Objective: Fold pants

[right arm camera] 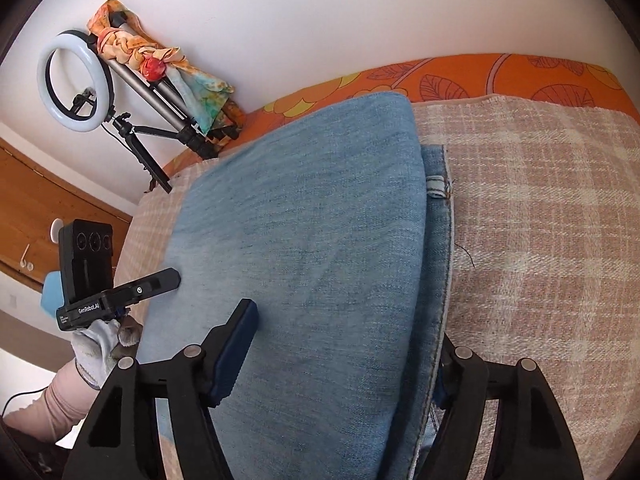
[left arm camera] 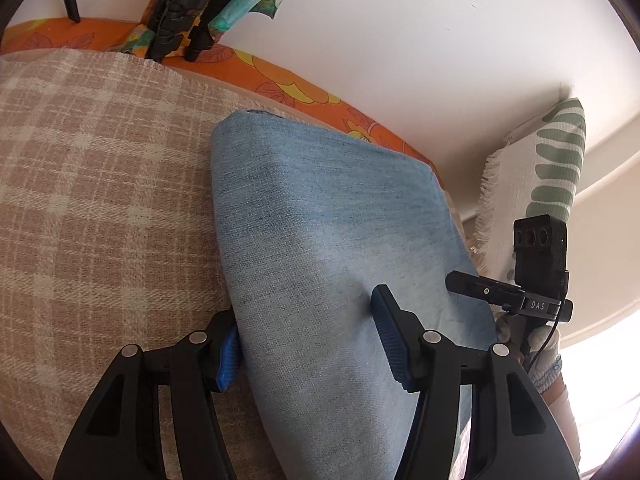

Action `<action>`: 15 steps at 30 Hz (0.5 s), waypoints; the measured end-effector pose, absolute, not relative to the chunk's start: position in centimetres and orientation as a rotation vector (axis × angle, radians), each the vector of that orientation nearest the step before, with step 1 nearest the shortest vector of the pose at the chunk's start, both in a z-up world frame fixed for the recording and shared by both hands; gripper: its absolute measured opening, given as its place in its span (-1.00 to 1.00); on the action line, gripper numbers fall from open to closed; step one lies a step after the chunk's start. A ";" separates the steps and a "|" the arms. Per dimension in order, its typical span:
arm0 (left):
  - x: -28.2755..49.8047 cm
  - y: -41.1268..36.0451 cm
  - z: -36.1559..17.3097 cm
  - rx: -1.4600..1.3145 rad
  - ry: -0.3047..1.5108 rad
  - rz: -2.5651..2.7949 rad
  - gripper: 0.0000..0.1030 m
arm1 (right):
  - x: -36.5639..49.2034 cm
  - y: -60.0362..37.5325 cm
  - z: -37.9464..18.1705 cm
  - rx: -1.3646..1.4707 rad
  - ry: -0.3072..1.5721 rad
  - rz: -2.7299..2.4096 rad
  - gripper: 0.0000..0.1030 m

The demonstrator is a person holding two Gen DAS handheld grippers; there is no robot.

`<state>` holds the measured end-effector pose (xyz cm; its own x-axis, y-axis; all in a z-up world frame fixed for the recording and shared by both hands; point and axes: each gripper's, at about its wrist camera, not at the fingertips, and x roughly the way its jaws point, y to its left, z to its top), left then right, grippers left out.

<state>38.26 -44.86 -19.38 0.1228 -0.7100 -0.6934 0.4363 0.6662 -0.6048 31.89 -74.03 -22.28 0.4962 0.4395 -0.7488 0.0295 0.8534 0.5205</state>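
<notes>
Down in the left wrist view, the left gripper straddles the near edge of the folded blue jeans, which run from the lower middle of the frame up toward the centre, lying on a beige checked blanket. Its left blue pad touches the left edge of the denim, while the right finger rests on top of the cloth, so the jaws stand partly spread with the fabric between them; whether they truly pinch it I cannot tell. An orange flowered sheet shows along the far edge of the blanket, a tripod leans in the upper left, and a leaf-patterned pillow stands at the right. At the right edge the right gripper pokes in, held by a gloved hand. Over in the right wrist view, the right gripper is spread wide across the jeans, which fill the middle of the frame; its left finger lies on the cloth and its right one sits just beyond the seamed edge, beside the blanket. A ring light hangs in the upper left, and the left gripper shows at the left, held by a gloved hand.
</notes>
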 end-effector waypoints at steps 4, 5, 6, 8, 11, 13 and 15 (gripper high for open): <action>37.8 -45.9 -19.1 -0.210 1.137 -0.854 0.12 | 31.7 -74.1 -22.6 0.548 1.001 0.242 0.28; 37.8 -46.2 -19.1 -0.200 1.132 -0.854 0.12 | 31.4 -74.3 -22.6 0.555 0.996 0.228 0.12; 37.7 -46.3 -19.1 -0.193 1.126 -0.846 0.12 | 31.1 -74.7 -22.6 0.580 0.985 0.218 -0.09; 37.7 -46.6 -19.2 -0.190 1.128 -0.834 -0.19 | 30.7 -74.9 -22.8 0.637 0.964 0.219 -0.31; 37.5 -46.5 -19.0 -0.185 1.108 -0.806 -0.48 | 30.6 -73.5 -22.6 0.606 0.950 0.195 -0.44; 37.1 -46.8 -18.6 -0.151 1.078 -0.793 -0.57 | 30.6 -73.0 -22.2 0.592 0.949 0.175 -0.49; 36.7 -46.7 -18.0 -0.138 1.050 -0.791 -0.66 | 30.3 -72.7 -21.7 0.581 0.944 0.157 -0.54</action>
<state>36.66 -46.69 -18.00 0.2547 -0.6423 -0.7229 0.5170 0.7222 -0.4595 30.34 -72.68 -21.74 0.5880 0.3728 -0.7178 0.1210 0.8369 0.5338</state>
